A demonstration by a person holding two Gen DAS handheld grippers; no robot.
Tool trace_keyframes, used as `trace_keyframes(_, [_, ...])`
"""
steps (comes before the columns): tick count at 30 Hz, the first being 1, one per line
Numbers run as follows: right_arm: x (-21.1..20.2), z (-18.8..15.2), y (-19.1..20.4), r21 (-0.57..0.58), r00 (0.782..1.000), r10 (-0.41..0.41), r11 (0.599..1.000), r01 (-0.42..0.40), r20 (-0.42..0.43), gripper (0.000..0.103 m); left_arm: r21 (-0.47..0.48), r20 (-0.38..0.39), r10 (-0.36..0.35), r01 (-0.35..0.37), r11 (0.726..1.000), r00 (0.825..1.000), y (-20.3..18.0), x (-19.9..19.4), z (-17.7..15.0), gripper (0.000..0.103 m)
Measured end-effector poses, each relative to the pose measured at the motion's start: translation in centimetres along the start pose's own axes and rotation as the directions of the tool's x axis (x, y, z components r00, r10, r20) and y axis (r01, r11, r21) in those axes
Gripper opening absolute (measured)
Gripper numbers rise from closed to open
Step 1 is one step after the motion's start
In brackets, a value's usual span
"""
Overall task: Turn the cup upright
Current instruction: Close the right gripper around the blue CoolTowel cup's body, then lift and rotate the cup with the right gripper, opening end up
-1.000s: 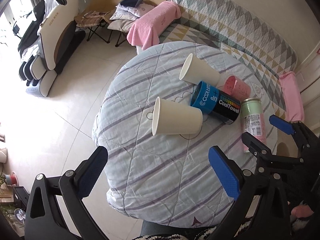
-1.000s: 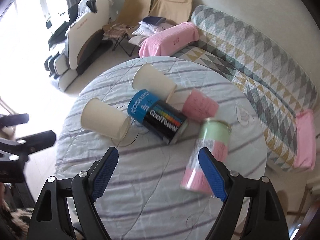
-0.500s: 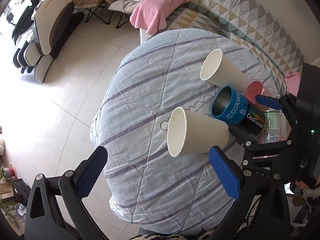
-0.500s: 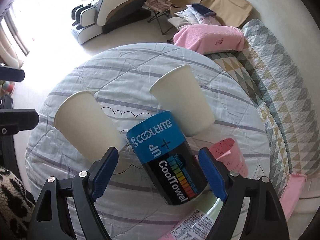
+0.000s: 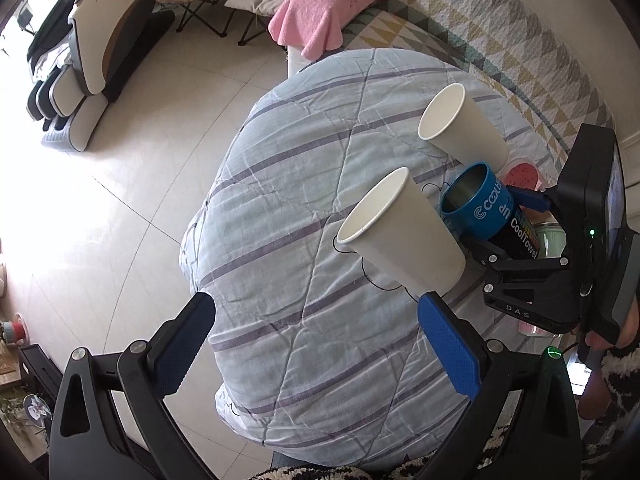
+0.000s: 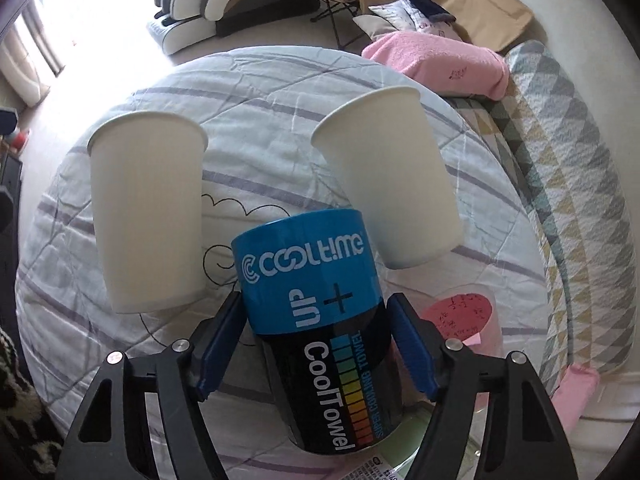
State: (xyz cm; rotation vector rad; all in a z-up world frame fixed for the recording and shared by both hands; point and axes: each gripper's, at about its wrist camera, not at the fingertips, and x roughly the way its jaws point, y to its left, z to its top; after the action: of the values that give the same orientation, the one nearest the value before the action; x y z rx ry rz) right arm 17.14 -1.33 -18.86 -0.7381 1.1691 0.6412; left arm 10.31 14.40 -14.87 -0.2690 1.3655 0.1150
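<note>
Right gripper (image 6: pixel 316 344): its two blue pads (image 6: pixel 218 348) bracket the blue-and-black can-shaped cup (image 6: pixel 320 320) marked "COOLTIME" and "CoolTowel", one on either flank of the black lower body; they appear pressed against it, though contact on the right side is hard to confirm from this angle. The cup lies on its side on the striped quilt (image 6: pixel 280 92) that covers the round table, open blue end pointing away from the gripper. Seen from the left wrist view, the same cup (image 5: pixel 480 208) shows its dark hollow mouth, and the right gripper's black frame (image 5: pixel 532 280) closes in around its base.

Left gripper (image 5: pixel 316 344): jaws spread wide, nothing between them, held above the near edge of the quilt (image 5: pixel 300 240).

Two white paper cups also lie on their sides: one (image 6: pixel 148 208) just left of the blue cup, the other (image 6: pixel 392 172) just right of it, both with rims toward the far side of the table. A pink cup (image 6: pixel 464 320) lies beside the right finger; a pale green can (image 5: pixel 554 240) is partly hidden behind the gripper frame.

Beyond the table: a patterned sofa (image 6: pixel 560 160), a pink towel (image 5: pixel 328 12) draped over its arm, and a massage chair (image 5: pixel 92 48) on the tiled floor
</note>
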Motion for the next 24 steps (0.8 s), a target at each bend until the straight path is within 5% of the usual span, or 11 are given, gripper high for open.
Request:
trace_keyframes(12, [-4.2,-2.1,-0.5,0.230,0.999,0.043,0.972,-0.049,0.030,0.072,0.041,0.040,-0.025,0.024,0.999,0.999,-0.8,-2.3,-0.2,0.102])
trace_keyframes(20, [-5.4,-4.8,-1.8,0.443,0.989,0.149,0.885,-0.142,0.018,0.070,0.083,0.041,-0.048,0.044,0.996,0.998,-1.9,-3.0,-1.0,0.102])
trace_keyframes(22, [-5.5,-5.7,-2.3,0.514,0.968,0.251,0.828,-0.223,0.016,0.070,0.092,0.046,-0.054,0.049,0.995,0.998,-2.2,-3.3,-1.2,0.102])
trace_keyframes(24, [-6.1,-6.6,-1.6,0.520,0.960,0.279,0.821,-0.235,-0.008,0.070,0.101,0.054,-0.057,0.051,0.994,0.997,-2.3,-3.6,-1.4,0.102])
